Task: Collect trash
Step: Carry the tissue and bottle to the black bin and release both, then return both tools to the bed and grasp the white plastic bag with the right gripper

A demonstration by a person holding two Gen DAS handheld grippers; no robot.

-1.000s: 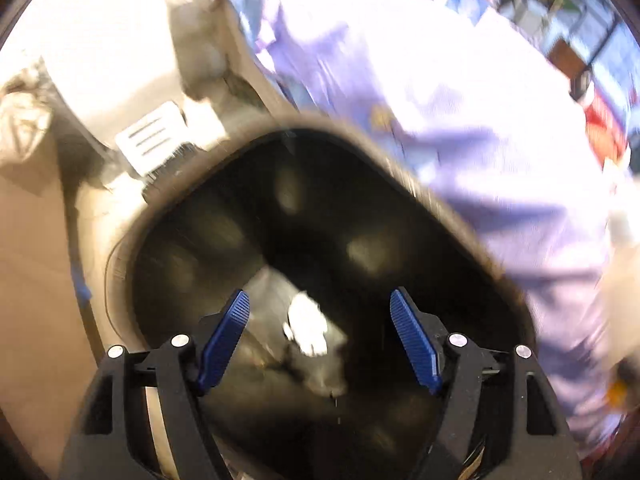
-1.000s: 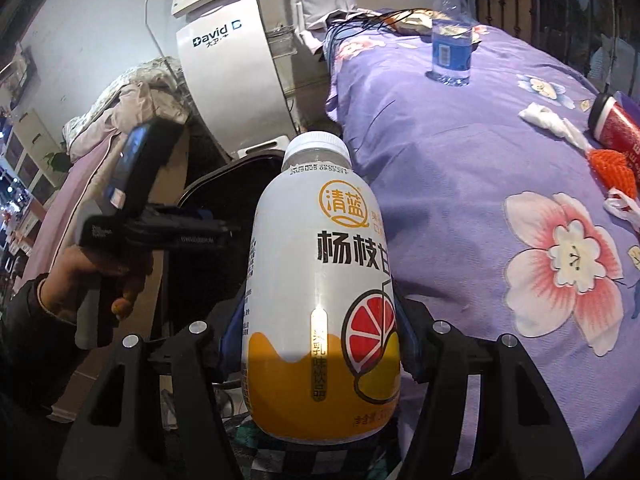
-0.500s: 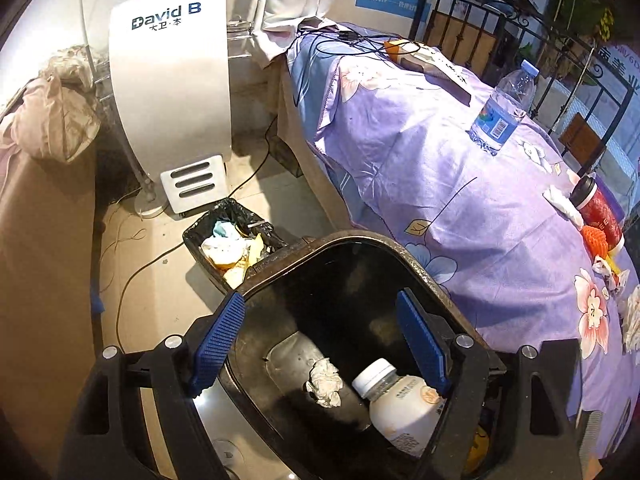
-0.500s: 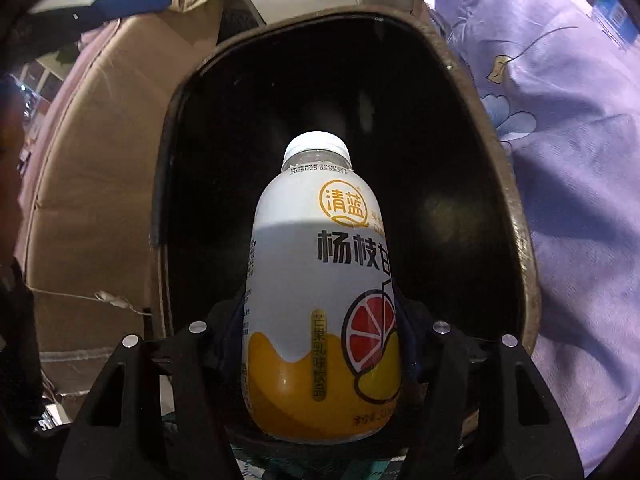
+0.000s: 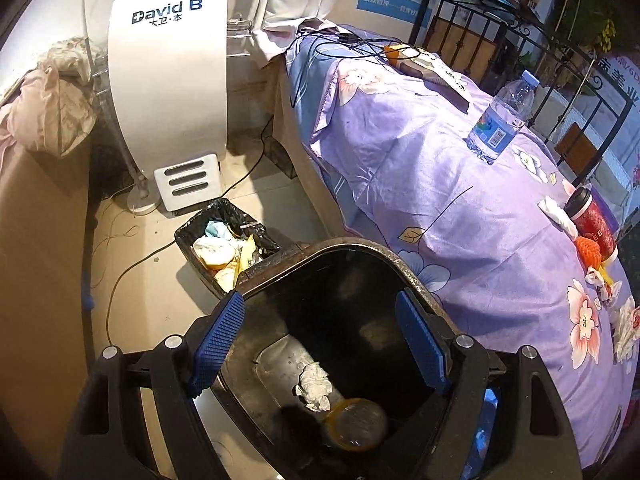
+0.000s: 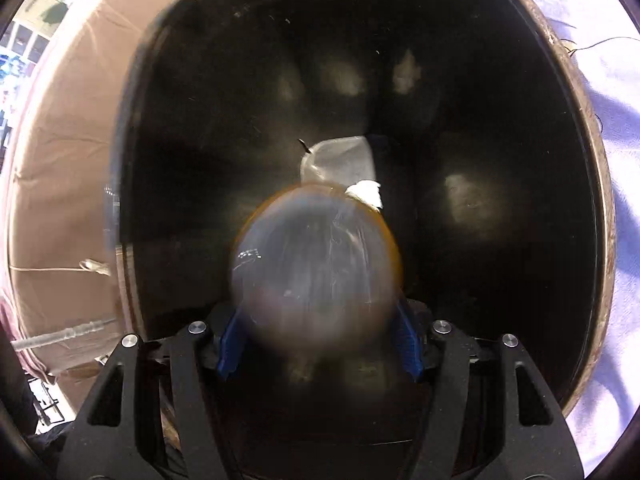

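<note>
Left hand-held gripper (image 5: 320, 344): jaws spread wide, nothing between the blue pads (image 5: 218, 338); poised over the near rim of the black trash bin (image 5: 372, 250), pointing down into it.
Right hand-held gripper (image 6: 318, 344): aimed steeply down into the bin mouth; jaws just opened further; drink bottle (image 6: 316, 264) blurred, base toward the lens, in front of the pads; pad contact impossible to tell through the blur.
Drink bottle, left wrist view (image 5: 354, 424): inside the bin near the bottom, orange-rimmed base up, just beside the tissue.
Crumpled tissue (image 5: 314, 386): white, lying on the bin floor.
Black trash bin: large, dark inside, standing on the floor against the side of the bed.
Small lined basket (image 5: 224, 242): on the floor just behind the big bin, holding paper and yellow scraps.
Bed (image 5: 460, 216): purple floral cover.
Water bottle (image 5: 502, 120): clear, blue label, upright on the bed, far side.
Red paper cup (image 5: 590, 218): dark lid, on the bed near the right edge.
Orange foam net (image 5: 588, 250): touching the cup's base.
Loose tissues (image 5: 558, 212): white, beside the cup.
White machine (image 5: 168, 76): marked "David B", against the wall beyond the basket.
</note>
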